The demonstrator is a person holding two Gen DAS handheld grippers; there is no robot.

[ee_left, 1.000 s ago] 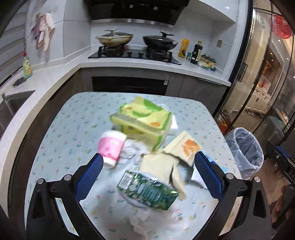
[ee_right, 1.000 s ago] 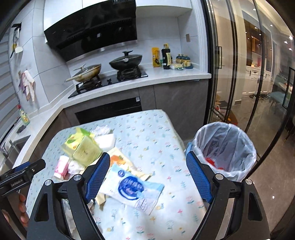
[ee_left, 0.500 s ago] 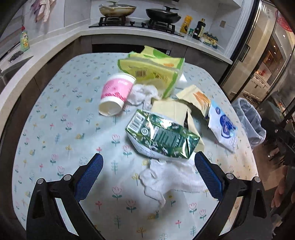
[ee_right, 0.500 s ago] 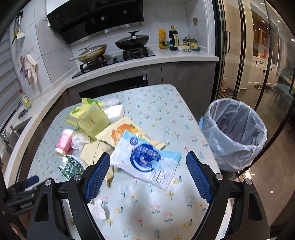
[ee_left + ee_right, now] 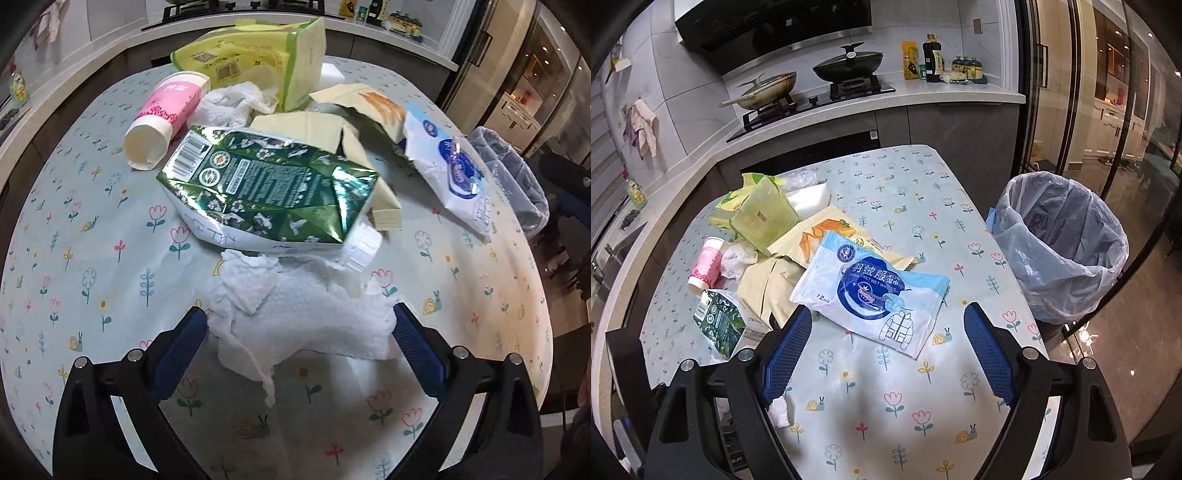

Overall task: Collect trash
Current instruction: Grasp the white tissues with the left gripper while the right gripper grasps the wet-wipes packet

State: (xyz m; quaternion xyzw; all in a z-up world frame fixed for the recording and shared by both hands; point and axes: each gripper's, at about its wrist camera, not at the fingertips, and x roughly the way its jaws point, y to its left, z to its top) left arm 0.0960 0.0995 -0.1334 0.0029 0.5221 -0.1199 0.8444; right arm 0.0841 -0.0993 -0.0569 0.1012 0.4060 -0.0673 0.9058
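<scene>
A pile of trash lies on the flowered table (image 5: 92,258). My left gripper (image 5: 299,343) is open, its blue pads on either side of a crumpled white paper towel (image 5: 303,317). Just beyond lies a green carton (image 5: 266,188), a pink cup (image 5: 166,118) on its side, another tissue (image 5: 236,103), beige packets (image 5: 325,129) and a yellow-green bag (image 5: 258,59). My right gripper (image 5: 886,347) is open, low over the table, just short of a blue-and-white wet-wipes pack (image 5: 871,295). A bin with a clear liner (image 5: 1060,251) stands off the table's right edge.
A kitchen counter with a hob, two pans (image 5: 846,66) and bottles (image 5: 932,57) runs behind the table. Glass doors (image 5: 1089,92) stand on the right. A sink (image 5: 605,258) lies at the far left.
Both grippers have dropped and moved forward toward the table. The left now straddles the paper towel; the right has come close to the wet-wipes pack. Nothing has been picked up.
</scene>
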